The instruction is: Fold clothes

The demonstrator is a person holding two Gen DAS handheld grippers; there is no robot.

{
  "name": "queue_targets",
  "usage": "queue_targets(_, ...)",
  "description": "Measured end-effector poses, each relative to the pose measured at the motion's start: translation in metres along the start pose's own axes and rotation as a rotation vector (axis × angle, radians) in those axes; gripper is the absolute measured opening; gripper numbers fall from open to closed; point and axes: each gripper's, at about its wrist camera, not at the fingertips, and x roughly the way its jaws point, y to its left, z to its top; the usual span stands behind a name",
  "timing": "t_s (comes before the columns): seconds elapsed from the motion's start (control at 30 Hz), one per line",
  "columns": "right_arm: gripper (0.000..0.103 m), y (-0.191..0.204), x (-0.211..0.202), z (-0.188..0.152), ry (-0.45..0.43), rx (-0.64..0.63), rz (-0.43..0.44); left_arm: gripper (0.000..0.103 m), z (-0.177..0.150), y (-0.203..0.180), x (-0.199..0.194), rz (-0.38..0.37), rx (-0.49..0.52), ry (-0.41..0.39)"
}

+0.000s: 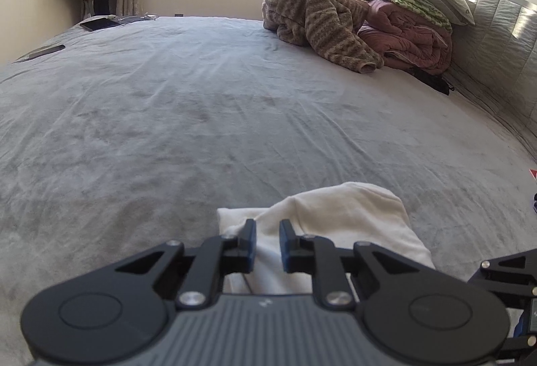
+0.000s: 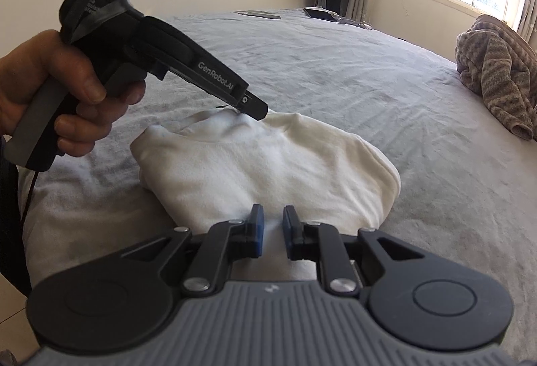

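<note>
Grey bedspread (image 2: 335, 70) carries a white garment (image 2: 268, 164); both claws, left (image 1: 267, 242) and right (image 2: 273, 228), hover narrowly parted, gripping nothing.

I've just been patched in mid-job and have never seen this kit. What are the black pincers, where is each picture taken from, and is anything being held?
A person holds a two-finger tool in each hand, and each tool carries its own camera looking along its fingers. One picture looks over the left gripper, the other over the right gripper, which also shows the hand holding the left tool. A folded white garment lies on the grey bed cover, with a brown fleece further back. Both grippers sit at the garment's edges, jaws nearly closed. Whether they pinch it, I cannot tell.
</note>
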Motion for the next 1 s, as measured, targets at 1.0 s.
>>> queue_targets(1.0,0.019,-0.008,-0.008,0.003,0.003,-0.010,0.037,0.016,-0.055,-0.004,-0.033,-0.078,0.072,-0.019)
